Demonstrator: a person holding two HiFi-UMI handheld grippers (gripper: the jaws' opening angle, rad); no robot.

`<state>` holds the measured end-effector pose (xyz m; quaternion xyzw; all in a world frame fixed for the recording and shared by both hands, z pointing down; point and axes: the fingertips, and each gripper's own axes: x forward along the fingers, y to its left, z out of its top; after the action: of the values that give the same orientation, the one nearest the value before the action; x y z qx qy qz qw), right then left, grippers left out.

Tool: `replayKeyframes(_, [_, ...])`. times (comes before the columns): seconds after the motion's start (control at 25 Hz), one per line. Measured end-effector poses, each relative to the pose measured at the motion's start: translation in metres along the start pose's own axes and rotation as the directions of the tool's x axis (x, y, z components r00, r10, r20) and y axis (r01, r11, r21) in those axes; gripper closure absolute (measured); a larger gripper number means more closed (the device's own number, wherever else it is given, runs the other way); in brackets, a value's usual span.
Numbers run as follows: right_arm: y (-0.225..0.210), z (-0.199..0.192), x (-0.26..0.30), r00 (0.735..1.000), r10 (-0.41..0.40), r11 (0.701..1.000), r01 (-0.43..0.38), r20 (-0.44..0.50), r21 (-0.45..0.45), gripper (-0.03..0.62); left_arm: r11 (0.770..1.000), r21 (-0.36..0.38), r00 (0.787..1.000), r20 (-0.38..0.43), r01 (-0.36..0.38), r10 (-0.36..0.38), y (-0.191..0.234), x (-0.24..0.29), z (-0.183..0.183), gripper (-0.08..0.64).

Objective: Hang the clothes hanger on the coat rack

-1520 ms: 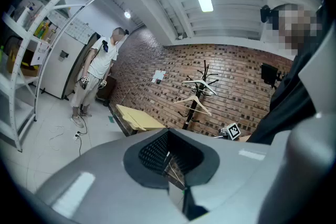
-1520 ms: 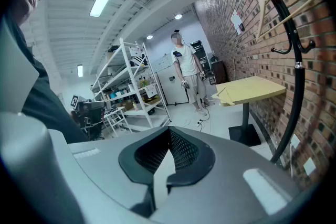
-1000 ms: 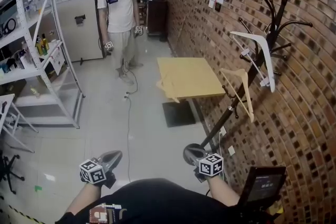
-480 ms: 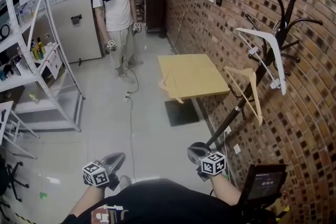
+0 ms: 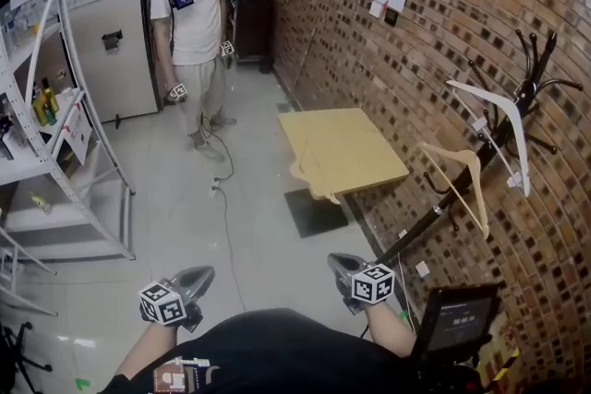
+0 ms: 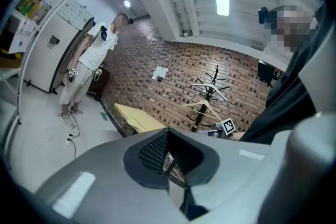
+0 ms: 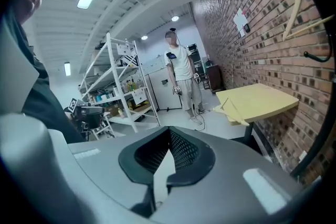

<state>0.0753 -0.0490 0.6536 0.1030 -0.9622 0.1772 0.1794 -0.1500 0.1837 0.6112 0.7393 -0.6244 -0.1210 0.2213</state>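
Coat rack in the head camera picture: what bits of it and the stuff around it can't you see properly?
- Coat rack foot: head view, hidden behind the right gripper.
- Coat rack top: right gripper view, cut off by the upper edge.
- Wooden hanger hook: head view, too small to tell which peg holds it.
- Bottles at far left: head view, too small to read labels.

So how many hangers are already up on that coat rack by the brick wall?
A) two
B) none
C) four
A: a white hanger and a wooden hanger both hang from the coat rack.
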Motion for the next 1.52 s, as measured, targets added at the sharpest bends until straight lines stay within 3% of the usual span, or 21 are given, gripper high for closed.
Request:
replayKeyframes(0.24, [0.024,0.022,0.066,0.999,-0.041,0.999,0.041,-0.014,-0.001,0.578,1.000,-0.021,1.000,-0.006,0.018,-0.018,0.083,-0.017,0.033,0.565])
replayKeyframes(0.56, [-0.001,0.031,0.110,0.996,-0.068,0.998,0.068,-0.064,-0.010,0.578,0.997,-0.060,0.999,-0.020,0.038,-0.039,0.130,0.017,0.044,0.565])
replayKeyframes(0.76, [-0.053,0.035,0.146,0.996,-0.042,0.999,0.041,-0.076,-0.011,0.578,0.999,-0.043,0.999,-0.041,0.013,-0.015,0.144,0.063,0.051,0.565])
replayKeyframes(0.92, [-0.118,0.049,0.186,0.996,0.020,1.000,-0.021,-0.084,-0.011,0.577,0.997,-0.023,0.997,-0.025,-0.069,0.069,0.162,0.111,0.068,0.565])
replayKeyframes(1.04, [-0.168,0.065,0.222,0.990,0.061,0.996,-0.069,-0.130,-0.056,0.577,0.988,-0.057,0.989,0.019,-0.142,0.144,0.175,0.151,0.085,0.565])
replayKeyframes(1.2, [-0.220,0.081,0.262,0.975,0.103,0.983,-0.130,-0.197,-0.133,0.561,0.981,-0.078,0.982,0.037,-0.180,0.183,0.184,0.210,0.101,0.565])
replayKeyframes(1.52, [-0.281,0.068,0.319,0.951,0.016,0.968,-0.092,-0.309,-0.234,0.499,0.988,-0.057,0.988,-0.058,-0.145,0.141,0.201,0.283,0.104,0.565])
